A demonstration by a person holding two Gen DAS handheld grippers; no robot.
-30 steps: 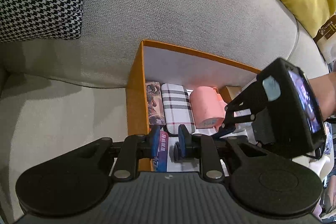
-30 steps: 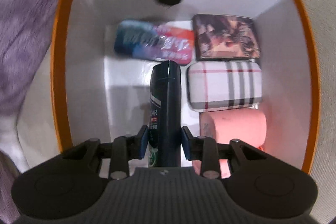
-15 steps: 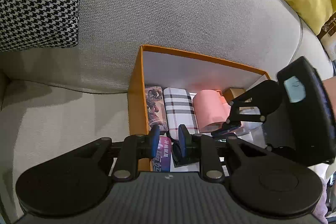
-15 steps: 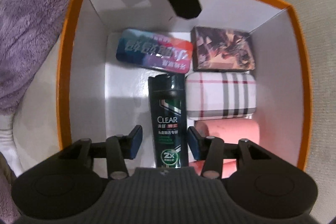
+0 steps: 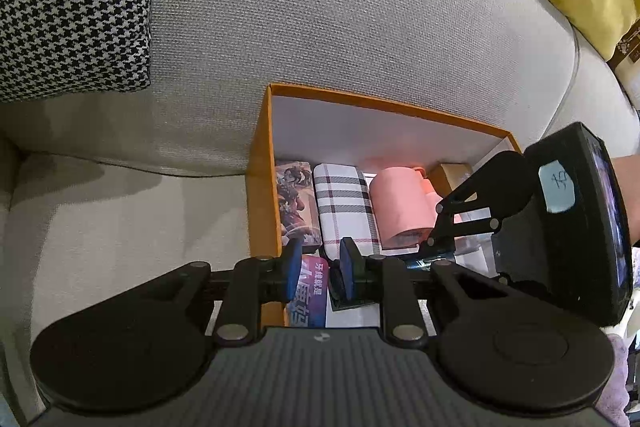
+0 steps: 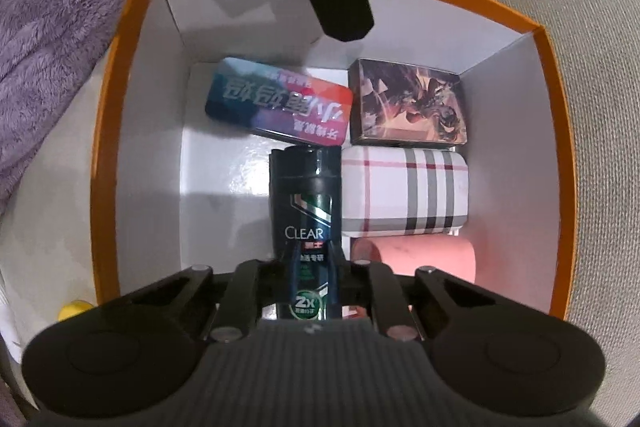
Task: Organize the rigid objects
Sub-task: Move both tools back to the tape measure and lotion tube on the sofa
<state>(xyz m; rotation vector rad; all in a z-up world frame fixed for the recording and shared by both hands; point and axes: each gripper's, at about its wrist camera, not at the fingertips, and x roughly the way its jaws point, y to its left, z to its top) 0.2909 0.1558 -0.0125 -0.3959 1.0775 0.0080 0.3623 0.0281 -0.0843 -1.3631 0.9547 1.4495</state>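
Half a second back the right gripper (image 6: 314, 267) had its jaws spread wide either side of the bottle (image 6: 306, 203); now they're closing in again above it, and I can't tell if the pads touch it or just pass over, since the bottle looks flat on the box (image 6: 105, 131) floor. Risk-wise: if they do bite the lower end and lift, the cap end could drag into the tin (image 6: 279, 103) it's nearly touching and knock the neat row crooked. If they nip only an edge, that slick dark plastic could squirt out sideways into the plaid case (image 6: 404, 195). The bottle itself is dark green-black, flip cap pointing at the tin, CLEAR label facing up, lying lengthwise mid-box just beside the plaid case. Beyond that there's a printed card box (image 6: 406, 103) in the corner and a pink roll (image 6: 420, 255) next to the plaid case. Left gripper (image 5: 318, 269) hangs over the box's near edge with jaws close together and nothing between them, so it could bump the right one in that tight space. Outside: purple fluffy fabric (image 6: 48, 35) and grey sofa (image 5: 320, 7).
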